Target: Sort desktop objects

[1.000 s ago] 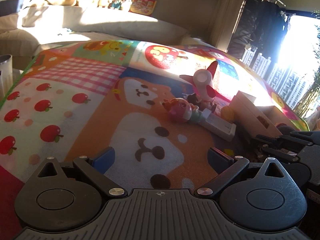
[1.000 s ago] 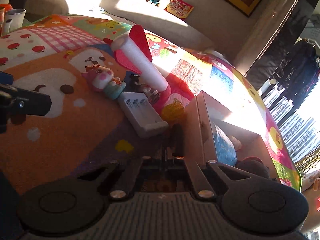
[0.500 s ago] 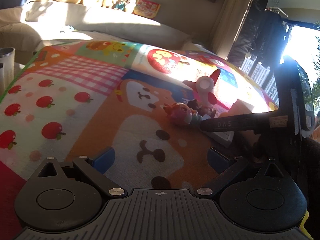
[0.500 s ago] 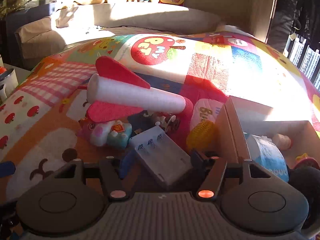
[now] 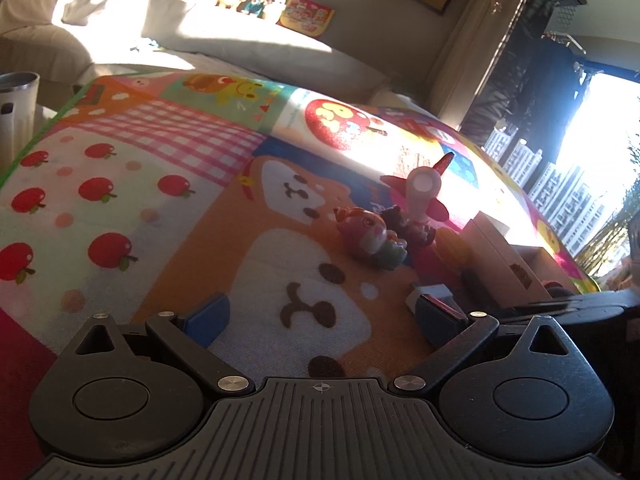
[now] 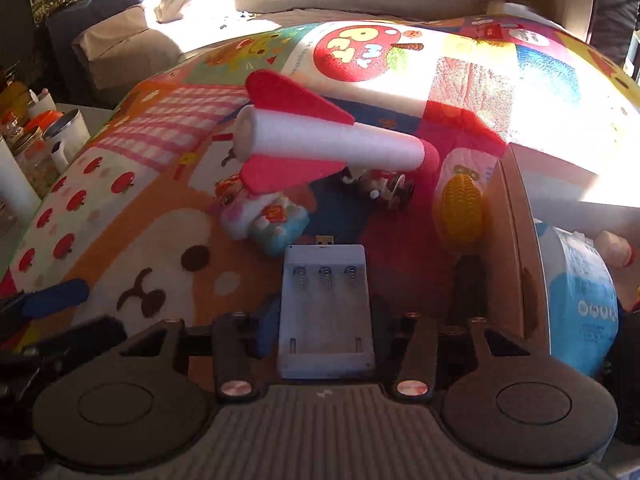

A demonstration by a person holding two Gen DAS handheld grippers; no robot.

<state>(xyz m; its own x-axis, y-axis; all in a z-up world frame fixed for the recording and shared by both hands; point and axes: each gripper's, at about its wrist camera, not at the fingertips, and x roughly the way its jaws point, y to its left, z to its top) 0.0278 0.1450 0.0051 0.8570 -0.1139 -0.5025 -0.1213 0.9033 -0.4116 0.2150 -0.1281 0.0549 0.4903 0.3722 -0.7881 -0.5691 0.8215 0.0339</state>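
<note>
The white battery charger (image 6: 326, 312) lies flat on the bright play mat (image 6: 160, 240), springs and USB plug pointing away from you, and it sits squarely between the fingers of your right gripper (image 6: 326, 330). The jaws are closing on it; the pads look right at its long sides, though I cannot tell if they already press. Keep the squeeze even across those long sides, hold the gripper level with the case so it does not twist out, and lift straight before swinging right toward the cardboard box (image 6: 516, 280), where a blue-and-white pack (image 6: 580, 292) already lies. Mind the yellow corn toy (image 6: 460, 208) just beside the box wall and the pink animal figure (image 6: 260, 216) close to the charger's far corner.

Your left gripper (image 5: 320, 316) hangs spread wide over the bear print, holding nothing.

Compared with half a second back, the charger lay angled ahead of the right fingers; now it is lined up between them, with the jaws narrower. A second ago they were fully clenched.
</note>
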